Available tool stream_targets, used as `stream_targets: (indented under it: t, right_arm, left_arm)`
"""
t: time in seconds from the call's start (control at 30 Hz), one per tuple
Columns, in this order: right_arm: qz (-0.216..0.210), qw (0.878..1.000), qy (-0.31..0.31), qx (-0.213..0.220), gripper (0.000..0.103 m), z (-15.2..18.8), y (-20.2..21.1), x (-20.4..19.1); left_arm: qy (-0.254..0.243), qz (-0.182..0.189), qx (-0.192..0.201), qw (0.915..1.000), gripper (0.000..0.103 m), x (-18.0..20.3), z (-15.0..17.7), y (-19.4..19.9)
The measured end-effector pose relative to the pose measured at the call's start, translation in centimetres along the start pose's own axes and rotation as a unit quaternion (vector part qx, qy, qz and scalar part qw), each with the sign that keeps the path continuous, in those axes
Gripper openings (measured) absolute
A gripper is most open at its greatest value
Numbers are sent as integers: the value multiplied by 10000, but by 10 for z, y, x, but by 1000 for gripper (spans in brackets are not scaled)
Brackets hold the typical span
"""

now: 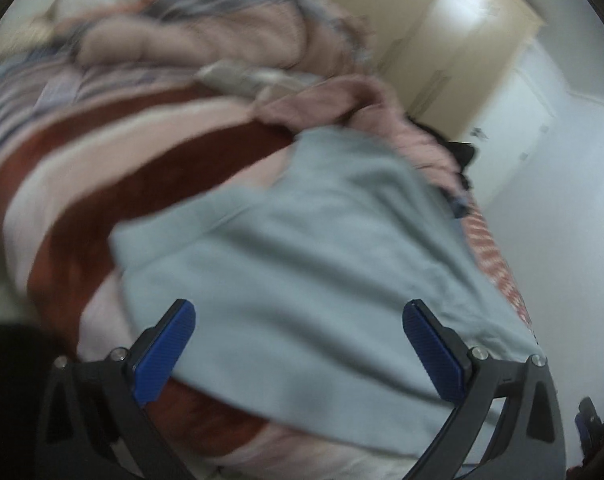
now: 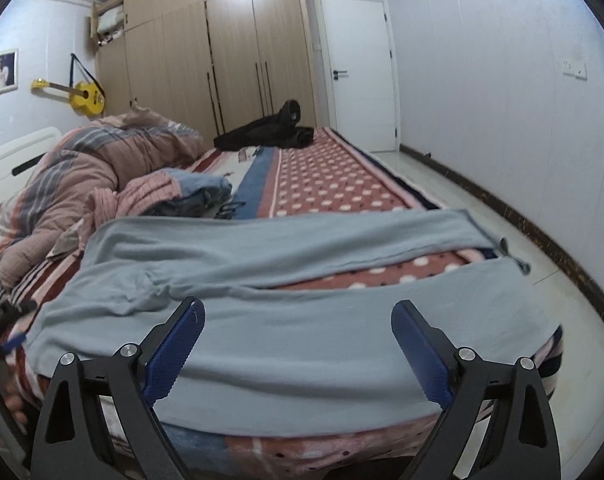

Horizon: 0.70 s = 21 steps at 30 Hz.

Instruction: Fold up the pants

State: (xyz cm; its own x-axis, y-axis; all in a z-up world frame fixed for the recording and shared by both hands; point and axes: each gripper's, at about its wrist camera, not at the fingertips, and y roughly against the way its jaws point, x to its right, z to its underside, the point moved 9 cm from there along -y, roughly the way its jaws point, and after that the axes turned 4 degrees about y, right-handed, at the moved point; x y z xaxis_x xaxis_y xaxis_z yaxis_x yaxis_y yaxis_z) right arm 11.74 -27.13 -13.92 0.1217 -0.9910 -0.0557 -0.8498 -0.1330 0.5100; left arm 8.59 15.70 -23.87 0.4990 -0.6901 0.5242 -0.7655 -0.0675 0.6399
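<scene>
Opening step, by the look of it: pale grey-blue soft cotton pants [image 2: 286, 320] spread flat, legs apart, on the patterned red bedspread [image 2: 333, 180], unfolded. Left gripper [image 1: 298, 344] and right gripper [image 2: 298, 344] both spread wide, holding nothing, poised over the cloth. Next, probably pinching one leg's edge to lay over the other.

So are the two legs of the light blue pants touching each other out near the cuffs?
Apart. The right wrist view shows a strip of dotted bedspread between the two legs of the pants there; they join only at the crotch.

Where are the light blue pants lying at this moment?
In the right wrist view the light blue pants lie spread flat on the bed at its near edge, legs toward the right, just ahead of the open right claw.
</scene>
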Motion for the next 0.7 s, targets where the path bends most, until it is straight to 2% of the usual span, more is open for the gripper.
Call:
stream_targets:
  t: [0.1, 0.23, 0.4, 0.5, 0.7]
  right_arm:
    - [-75, 9999, 9, -91, 93, 2, -10, -3]
    - [-148, 9998, -15, -156, 93, 4, -18, -4]
    - [-96, 9996, -79, -235, 93, 7, -24, 1]
    - [-50, 9996, -149, -240, 93, 9, -25, 9]
    - [-13, 9995, -197, -255, 93, 12, -27, 22]
  left_arm:
    - [199, 118, -307, 9993, 102, -18, 18, -13]
    - [-24, 94, -336, 9994, 102, -12, 26, -12]
    - [75, 49, -520, 9986, 102, -16, 40, -6]
    - [305, 83, -750, 9967, 102, -23, 48, -9]
    - [224, 223, -602, 9977, 102, -12, 41, -7]
